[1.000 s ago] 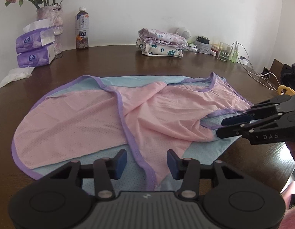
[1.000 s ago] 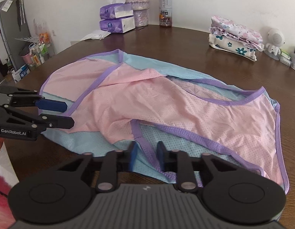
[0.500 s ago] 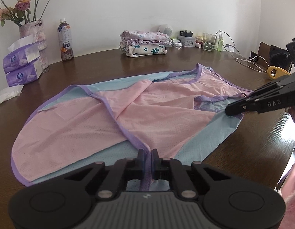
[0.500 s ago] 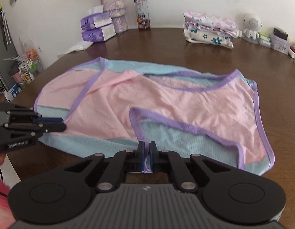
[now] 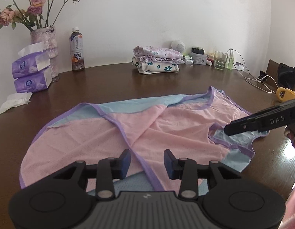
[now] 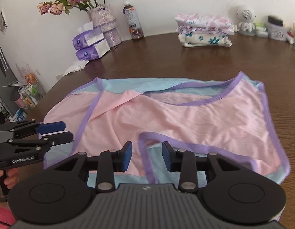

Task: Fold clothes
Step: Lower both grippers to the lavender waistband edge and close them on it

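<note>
A pink and light-blue mesh garment [image 5: 166,133] with purple trim lies spread on the dark wooden table [image 5: 128,84]. My left gripper [image 5: 147,162] hovers open over its near edge, a purple trim band running between the fingers without being pinched. The right gripper [image 6: 147,155] is open too, straddling a curved purple-trimmed opening [image 6: 145,139] of the garment [image 6: 185,118]. Seen from the side, the right gripper [image 5: 228,129] sits over the garment's right end. In the right wrist view the left gripper [image 6: 68,131] stands open at the garment's left edge, held by a hand [image 6: 8,177].
A stack of folded floral clothes [image 5: 157,63] sits at the back of the table. At back left stand a drink bottle [image 5: 77,51], tissue packs [image 5: 31,72] and a flower vase [image 5: 46,43]. Cables and small items [image 5: 220,61] crowd the back right.
Half a second ago both grippers were shut on the purple trim; both have now opened and let go. The garment lies flatter, shifted a little on the table.
</note>
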Motion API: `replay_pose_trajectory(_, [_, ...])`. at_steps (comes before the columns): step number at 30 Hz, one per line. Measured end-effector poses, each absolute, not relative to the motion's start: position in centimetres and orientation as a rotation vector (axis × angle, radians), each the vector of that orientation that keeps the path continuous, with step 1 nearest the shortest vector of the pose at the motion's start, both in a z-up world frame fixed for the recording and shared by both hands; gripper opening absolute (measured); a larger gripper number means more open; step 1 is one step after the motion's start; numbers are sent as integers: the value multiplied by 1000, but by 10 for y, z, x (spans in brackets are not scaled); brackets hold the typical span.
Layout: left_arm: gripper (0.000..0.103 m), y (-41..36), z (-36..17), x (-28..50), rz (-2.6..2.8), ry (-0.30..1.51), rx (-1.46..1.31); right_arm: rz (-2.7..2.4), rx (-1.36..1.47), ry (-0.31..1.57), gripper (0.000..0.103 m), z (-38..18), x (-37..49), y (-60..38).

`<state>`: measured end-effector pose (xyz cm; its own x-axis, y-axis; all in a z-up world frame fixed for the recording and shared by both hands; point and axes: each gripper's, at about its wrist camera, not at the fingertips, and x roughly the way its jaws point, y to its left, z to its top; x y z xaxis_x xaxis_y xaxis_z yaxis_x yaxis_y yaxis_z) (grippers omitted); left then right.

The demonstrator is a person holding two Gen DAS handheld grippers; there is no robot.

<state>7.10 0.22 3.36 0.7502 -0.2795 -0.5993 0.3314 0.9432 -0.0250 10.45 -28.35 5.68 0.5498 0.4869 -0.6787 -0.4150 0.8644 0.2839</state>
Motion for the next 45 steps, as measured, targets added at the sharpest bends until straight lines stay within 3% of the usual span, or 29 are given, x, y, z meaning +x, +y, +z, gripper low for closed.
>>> replay_pose_trajectory(6, [38,1,25,93,-302,678,109,522,75,862,34,46,120,-266])
replay_pose_trajectory(8, [38,1,21,98,-295,687,112,517,69,872,24,42,125,-260])
replay_pose_trajectory(9, [38,2,19,100,-294,692,108,515,66,877,8,40,127,-257])
replay_pose_trajectory(10, [38,3,17,102,-294,696,103,511,66,877,8,40,127,-256])
replay_pose_trajectory(23, [36,6,12,107,-317,718,66,394,111,864,7,40,126,-279])
replay_pose_trajectory(26, [36,9,17,100,-310,710,60,428,150,878,10,43,119,-287])
replay_pose_trajectory(30, [37,16,25,76,-361,725,27,462,159,881,25,50,102,-297])
replay_pose_trajectory(36, [37,10,27,37,-405,754,29,503,176,920,26,39,86,-298])
replay_pose_trajectory(38, [36,8,24,29,-402,761,33,502,177,912,18,38,81,-299])
replay_pose_trajectory(39, [36,7,23,25,-401,765,35,507,185,910,4,38,79,-300])
replay_pose_trajectory(43, [4,4,18,17,-406,773,55,518,218,872,2,45,69,-307])
replay_pose_trajectory(45, [2,5,17,16,-411,772,71,509,234,857,2,49,65,-312])
